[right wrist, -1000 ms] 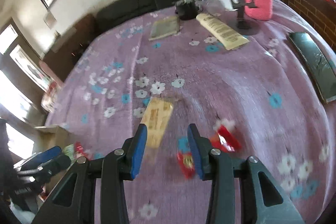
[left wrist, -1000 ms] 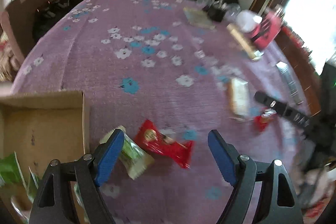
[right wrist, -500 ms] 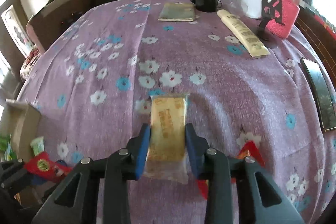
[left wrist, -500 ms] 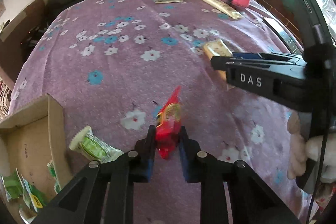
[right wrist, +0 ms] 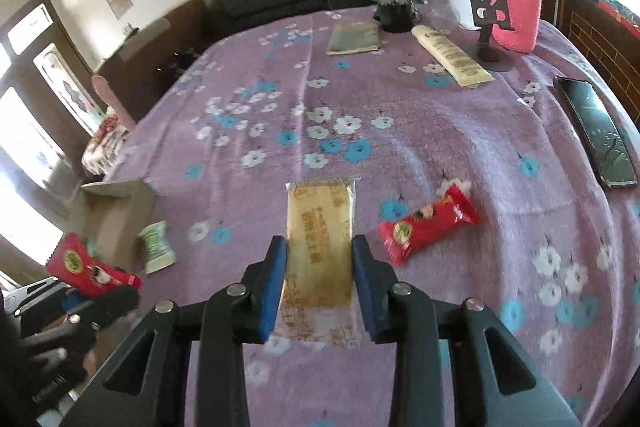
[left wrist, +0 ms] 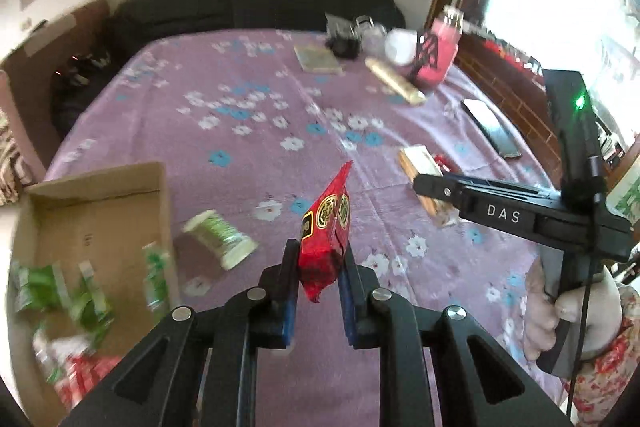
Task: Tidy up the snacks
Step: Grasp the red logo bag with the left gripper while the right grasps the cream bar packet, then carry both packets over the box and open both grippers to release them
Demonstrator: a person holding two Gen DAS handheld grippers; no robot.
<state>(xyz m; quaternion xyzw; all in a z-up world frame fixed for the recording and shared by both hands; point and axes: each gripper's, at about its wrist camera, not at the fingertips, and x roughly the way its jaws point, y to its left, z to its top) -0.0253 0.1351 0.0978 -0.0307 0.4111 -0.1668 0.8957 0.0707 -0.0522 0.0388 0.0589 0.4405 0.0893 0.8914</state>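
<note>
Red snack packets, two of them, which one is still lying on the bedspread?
The red packet right of the right gripper and its yellow packet lies loose on the bedspread; the other is held by the left gripper.

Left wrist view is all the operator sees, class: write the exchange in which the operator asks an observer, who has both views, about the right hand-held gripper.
Operator: My left hand-held gripper holds a red foil snack packet. What does the other one hold?
Observer: The right hand-held gripper is shut on a pale yellow flat wrapped snack, gripping its two long edges.
Operator: Is any snack loose near it?
Observer: A second red foil packet lies on the purple flowered cloth to its right, apart from it.
</note>
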